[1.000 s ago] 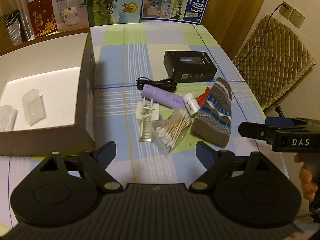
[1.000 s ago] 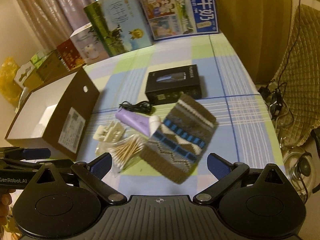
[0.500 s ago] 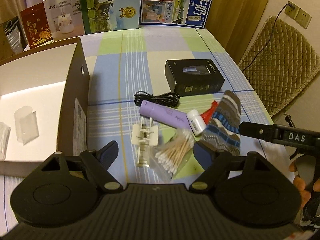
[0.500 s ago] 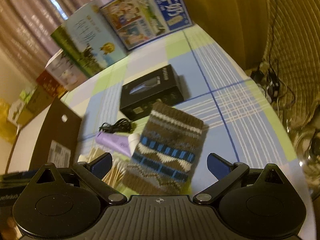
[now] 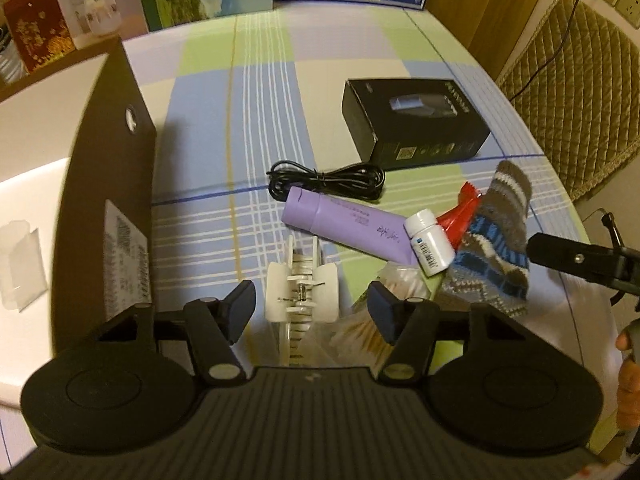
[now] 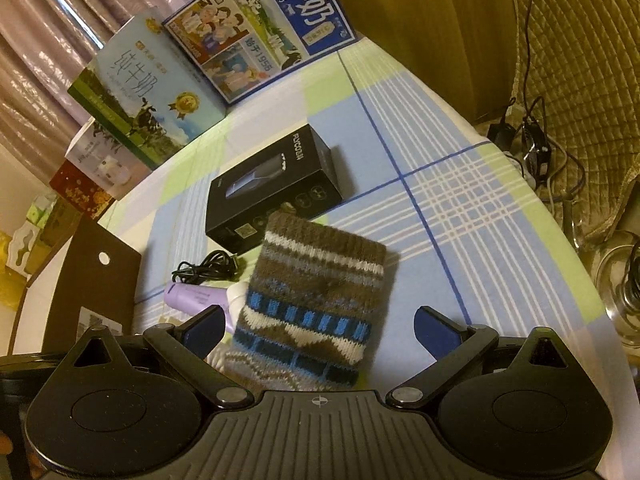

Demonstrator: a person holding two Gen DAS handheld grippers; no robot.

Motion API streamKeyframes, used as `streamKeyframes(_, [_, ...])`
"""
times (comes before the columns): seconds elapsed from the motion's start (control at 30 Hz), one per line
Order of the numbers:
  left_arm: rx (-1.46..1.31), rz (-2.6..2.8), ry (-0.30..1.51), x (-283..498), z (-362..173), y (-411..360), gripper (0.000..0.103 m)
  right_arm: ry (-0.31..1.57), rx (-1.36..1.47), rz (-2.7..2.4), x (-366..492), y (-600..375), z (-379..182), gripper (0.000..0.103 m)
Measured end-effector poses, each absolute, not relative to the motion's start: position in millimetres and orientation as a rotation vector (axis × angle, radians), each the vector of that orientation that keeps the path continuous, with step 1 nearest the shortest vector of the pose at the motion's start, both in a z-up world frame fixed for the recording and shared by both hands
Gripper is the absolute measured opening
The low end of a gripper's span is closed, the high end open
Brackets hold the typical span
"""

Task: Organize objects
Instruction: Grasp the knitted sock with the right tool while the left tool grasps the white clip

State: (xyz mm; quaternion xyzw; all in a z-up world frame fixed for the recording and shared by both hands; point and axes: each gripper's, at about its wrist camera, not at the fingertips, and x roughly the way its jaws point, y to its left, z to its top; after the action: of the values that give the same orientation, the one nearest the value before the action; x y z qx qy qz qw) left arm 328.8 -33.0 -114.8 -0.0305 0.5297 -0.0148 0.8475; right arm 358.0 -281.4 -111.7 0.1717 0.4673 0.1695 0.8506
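Note:
A white hair clip [image 5: 302, 292] lies on the checked tablecloth between the fingers of my left gripper [image 5: 312, 308]. Its jaws are closing, with a gap still on both sides of the clip. Just right of it is a bag of cotton swabs [image 5: 356, 336], then a purple tube [image 5: 344, 224], a small white bottle [image 5: 428, 248], a red packet [image 5: 460, 212] and a knitted sock [image 5: 496, 232]. My right gripper [image 6: 320, 328] hangs open low over the sock [image 6: 316, 304]. Behind lie a black cable [image 5: 328, 180] and a black box [image 5: 416, 120].
An open cardboard box [image 5: 108, 200] stands at the left with clear plastic wrappers [image 5: 20, 264] inside. Milk cartons [image 6: 256, 32] line the table's far edge. A quilted chair [image 5: 576, 100] stands past the right edge, with cables on the floor [image 6: 536, 152].
My left gripper has come down and forward until the hair clip sits between its fingers, and its jaws have narrowed. My right gripper has sunk closer to the sock and rolled.

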Motion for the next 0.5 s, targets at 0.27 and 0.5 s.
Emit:
streamKeyframes(0.27, [-0.091, -0.035, 1.136, 335.3, -123.1, -24.5, 0.035, 0.979, 0.374, 0.364, 366.3, -279.0, -114.7, 0.099])
streamKeyframes(0.5, [-0.125, 0.001, 1.075, 328.1, -101.7, -9.8, 0.035, 0.977, 0.385, 0.364, 376.2, -273.0, -121.0, 0.099])
